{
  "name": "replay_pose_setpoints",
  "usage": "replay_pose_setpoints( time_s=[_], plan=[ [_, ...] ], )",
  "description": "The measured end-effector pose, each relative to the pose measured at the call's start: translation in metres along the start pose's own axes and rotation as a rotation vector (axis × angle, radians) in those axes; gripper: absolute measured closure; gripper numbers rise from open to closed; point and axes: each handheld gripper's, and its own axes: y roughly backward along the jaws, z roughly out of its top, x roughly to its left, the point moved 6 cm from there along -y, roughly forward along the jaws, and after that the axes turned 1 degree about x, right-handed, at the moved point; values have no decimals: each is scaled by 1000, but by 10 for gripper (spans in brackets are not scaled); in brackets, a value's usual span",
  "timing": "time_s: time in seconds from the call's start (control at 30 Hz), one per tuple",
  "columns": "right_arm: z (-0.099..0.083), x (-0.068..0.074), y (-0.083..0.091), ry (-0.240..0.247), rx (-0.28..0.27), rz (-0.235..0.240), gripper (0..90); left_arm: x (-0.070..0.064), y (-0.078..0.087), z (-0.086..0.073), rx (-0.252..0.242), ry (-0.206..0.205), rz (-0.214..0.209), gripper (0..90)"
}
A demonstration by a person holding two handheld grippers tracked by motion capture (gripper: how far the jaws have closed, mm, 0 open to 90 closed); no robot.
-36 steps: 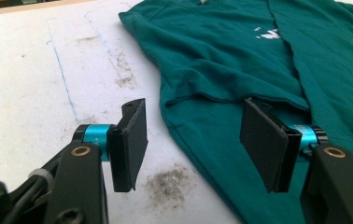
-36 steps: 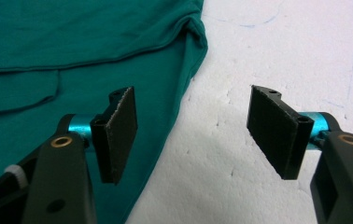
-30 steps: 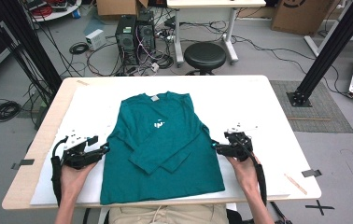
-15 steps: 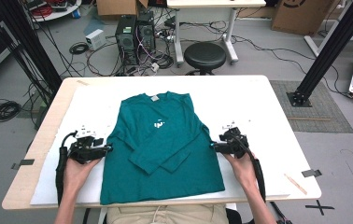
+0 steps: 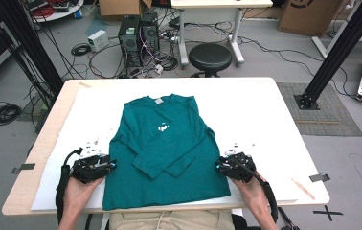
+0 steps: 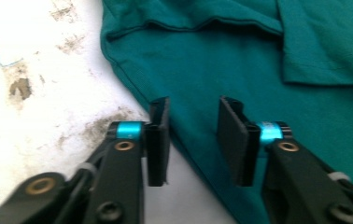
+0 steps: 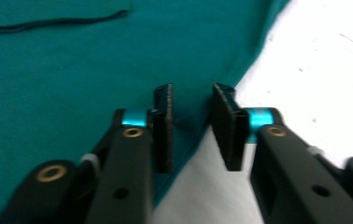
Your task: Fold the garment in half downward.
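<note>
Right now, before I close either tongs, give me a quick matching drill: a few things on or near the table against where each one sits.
Things:
1. left tongs
2. right tongs
3. round black stool
4. teal long-sleeved shirt

Places:
A. on the floor beyond the table's far edge
B. open at the shirt's right side edge
C. spread flat on the white table cover, sleeves folded across the front
D. open at the shirt's left side edge

Pairs: 1-D, 2-B, 3-A, 4-C
</note>
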Motion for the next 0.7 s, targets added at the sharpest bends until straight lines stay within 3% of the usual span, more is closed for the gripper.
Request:
replay_pose_setpoints(
  time_s=[0.07,0.13,0.23,0.4,0.63,0.7],
  plan=[
    [1,0,-1,-15,1,36,869,1,0,-1,-16,31,-17,775],
    [1,-1,-1,-31,3,51,887,1,-1,-1,-22,41,-50,861],
    [-1,-2,2,-31,7,25,892,1,-1,-1,-26,45,-63,865],
    [-13,-4,17,-59,-12,43,893,-5,1,0,-25,21,-90,866],
    [-34,9,39,-58,-14,49,892,-18,9,-3,-34,-4,-135,866],
    [-43,13,45,-77,-11,62,892,-23,12,-5,-27,-13,-148,866]
  ],
)
